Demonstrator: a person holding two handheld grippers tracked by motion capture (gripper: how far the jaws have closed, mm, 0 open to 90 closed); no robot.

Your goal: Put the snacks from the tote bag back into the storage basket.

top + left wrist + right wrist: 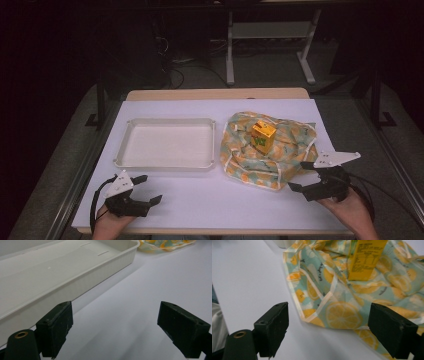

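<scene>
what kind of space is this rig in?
Probably a lab or workshop data-collection station: white-covered table, dark surroundings, loose cables on the floor, and another bench's metal frame legs behind.

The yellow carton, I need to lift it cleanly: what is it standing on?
The yellow carton stands upright on a crumpled lemon-print cloth that lies on the white table sheet. Whatever lies beneath the cloth's folds is covered. Both grippers are open, apart from it.
</scene>
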